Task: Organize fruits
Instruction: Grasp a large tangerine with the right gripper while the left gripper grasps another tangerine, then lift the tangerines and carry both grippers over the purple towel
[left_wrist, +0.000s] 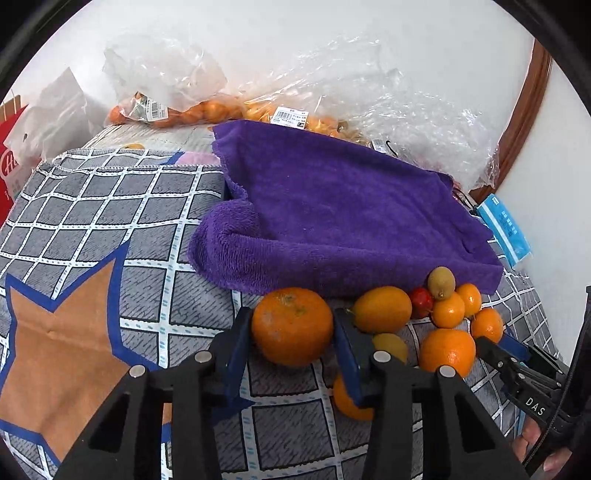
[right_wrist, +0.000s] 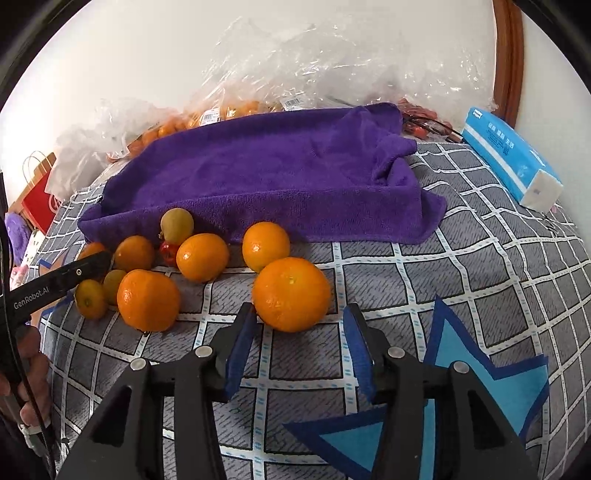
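While left gripper (left_wrist: 293, 326) jaws hug orange (left_wrist: 292, 325), right gripper (right_wrist: 301, 321) jaws wide, bare cloth (right_wrist: 461, 295) alongside.

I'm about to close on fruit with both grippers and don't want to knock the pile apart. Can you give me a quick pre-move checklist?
1. Left gripper straddles the large orange, a finger on each side: ok.
2. Left grip secured: cannot tell; the pads look close to the skin, but contact is unclear.
3. Right gripper open: ok.
4. Right gripper around its orange: not ok; the fruit sits just beyond the fingertips.
5. Room beside the left gripper: not ok; its right finger crowds the yellow fruit and the oval orange.
6. Purple towel free to receive fruit: ok.
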